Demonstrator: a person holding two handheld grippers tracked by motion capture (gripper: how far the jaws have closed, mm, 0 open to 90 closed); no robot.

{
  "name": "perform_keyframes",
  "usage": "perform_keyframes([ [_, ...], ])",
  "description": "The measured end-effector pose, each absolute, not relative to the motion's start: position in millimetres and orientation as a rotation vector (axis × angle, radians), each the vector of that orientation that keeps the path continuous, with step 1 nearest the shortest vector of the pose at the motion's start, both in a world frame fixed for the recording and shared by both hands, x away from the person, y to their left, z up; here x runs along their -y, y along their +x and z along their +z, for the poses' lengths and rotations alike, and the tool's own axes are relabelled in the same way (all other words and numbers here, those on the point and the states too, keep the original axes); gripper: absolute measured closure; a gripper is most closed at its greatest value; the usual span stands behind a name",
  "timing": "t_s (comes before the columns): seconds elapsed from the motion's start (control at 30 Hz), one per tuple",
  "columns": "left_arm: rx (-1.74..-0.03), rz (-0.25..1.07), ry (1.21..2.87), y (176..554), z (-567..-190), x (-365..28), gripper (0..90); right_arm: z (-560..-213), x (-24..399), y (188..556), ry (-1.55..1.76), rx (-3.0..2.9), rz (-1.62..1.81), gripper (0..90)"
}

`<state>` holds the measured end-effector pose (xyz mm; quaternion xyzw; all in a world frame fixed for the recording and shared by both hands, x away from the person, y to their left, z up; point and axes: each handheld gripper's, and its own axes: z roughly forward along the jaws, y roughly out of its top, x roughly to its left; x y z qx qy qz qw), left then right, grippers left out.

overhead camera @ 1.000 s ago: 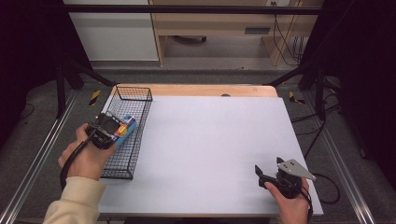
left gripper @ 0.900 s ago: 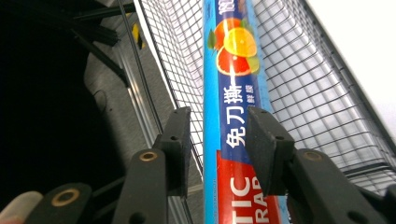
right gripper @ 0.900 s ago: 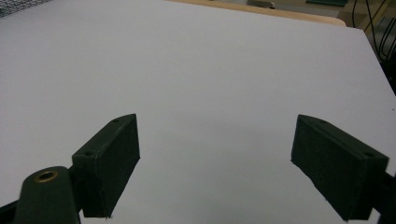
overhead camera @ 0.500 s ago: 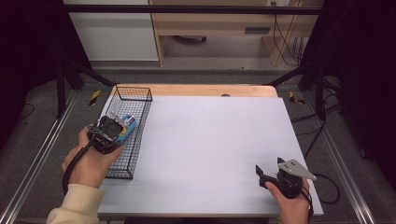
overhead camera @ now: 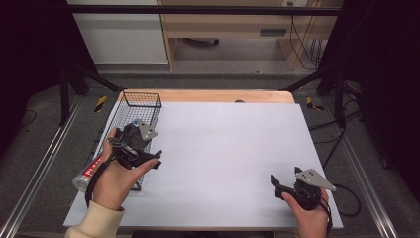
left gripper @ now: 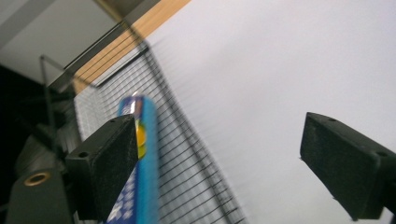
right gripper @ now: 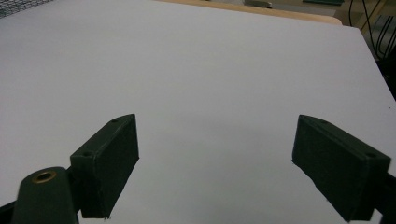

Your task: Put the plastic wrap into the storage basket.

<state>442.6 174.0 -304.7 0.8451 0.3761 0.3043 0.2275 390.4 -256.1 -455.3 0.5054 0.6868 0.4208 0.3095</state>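
Note:
A black wire basket [overhead camera: 141, 106] stands along the left edge of the white table top [overhead camera: 233, 148]. A blue pack [left gripper: 145, 154] lies in the basket [left gripper: 187, 177], partly behind one jaw of my left gripper. My left gripper [overhead camera: 154, 159] hovers over the basket's near right rim and points toward the white surface. Its jaws have just been opening, and my left gripper [left gripper: 219, 126] now stands open with nothing between the pads. My right gripper [overhead camera: 276, 186] rests at the near right of the table, and my right gripper [right gripper: 215, 121] is open over bare white surface.
A red-and-white tube [overhead camera: 90, 172] lies at the basket's near left side by the left hand; I cannot tell whether it is inside. A wooden strip [overhead camera: 223, 95] runs along the table's far edge. Metal rails flank the table.
The left gripper has let go of the blue pack, opened its jaws and moved right, off the basket's middle toward its right rim. The right gripper has stayed put.

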Motion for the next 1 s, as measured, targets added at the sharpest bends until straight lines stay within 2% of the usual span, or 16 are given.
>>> perform_keyframes([
  [0.4,-0.753,0.649,2.135,425.4,-299.2,-140.7,6.6,-453.6,256.9,387.9,1.334,-1.8,1.092,13.4],
  [0.57,-0.712,0.596,2.112,421.9,-307.5,-133.6,6.3,-453.8,259.9,388.3,1.342,-1.795,1.092,12.2],
  [0.73,-0.675,0.532,2.063,419.8,-331.3,-123.4,6.3,-453.4,259.1,388.4,1.341,-1.798,1.094,11.8],
  [1.0,-0.675,0.469,2.099,424.8,-378.4,-114.8,6.3,-453.3,259.2,388.1,1.337,-1.796,1.09,11.1],
])
